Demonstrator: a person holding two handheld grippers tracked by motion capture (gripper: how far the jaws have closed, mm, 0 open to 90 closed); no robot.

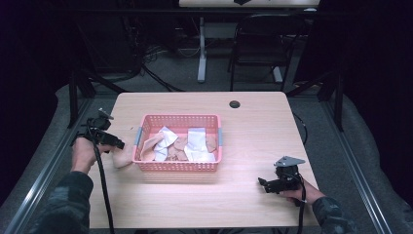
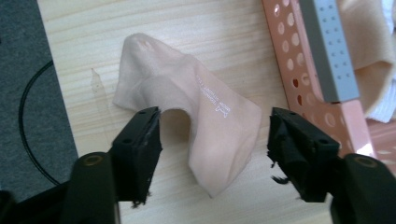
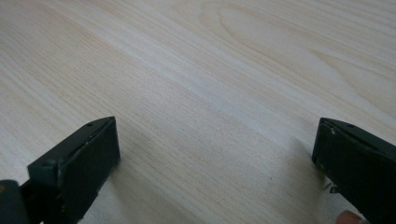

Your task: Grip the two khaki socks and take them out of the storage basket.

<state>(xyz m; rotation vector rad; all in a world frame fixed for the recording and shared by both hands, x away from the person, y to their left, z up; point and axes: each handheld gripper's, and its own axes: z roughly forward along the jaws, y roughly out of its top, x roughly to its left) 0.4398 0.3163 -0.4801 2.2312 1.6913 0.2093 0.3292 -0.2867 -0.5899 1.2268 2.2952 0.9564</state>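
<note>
1. The beige sock [image 2: 205,121] lies crumpled on the desk [image 1: 253,131] just outside the left end of the pink basket [image 1: 178,167]; there's small white print on its fabric, and one end humps up off the wood.
2. My left tongs [image 2: 215,140] hang right over that sock, jaws spread wide, one on each side of it and neither touching the fabric.
3. In the high view those left tongs [image 1: 117,145] sit at the desk's left edge, my left hand [image 1: 84,153] behind them, a black cable trailing down past my sleeve.
4. Beside the sock runs the perforated pink basket wall [image 2: 299,70] with its grey handle piece [image 2: 329,51]; more beige cloth [image 2: 369,51] is heaped just inside.
5. From above, the basket holds a jumble of white socks [image 1: 197,141] and beige socks [image 1: 181,144], one pale piece draped over the left rim.
6. My right tongs [image 3: 215,154] are well apart from all of this, jaws wide, bare wood grain between them, holding nothing.
7. In the high view the right tongs [image 1: 262,184] rest low near the desk's front right, grey plate on top, my right hand [image 1: 299,195] gripping from behind.
8. Further out: a dark round grommet hole [image 1: 234,104] near the desk's far edge, and a black chair [image 1: 265,44] on the grey floor beyond.
</note>
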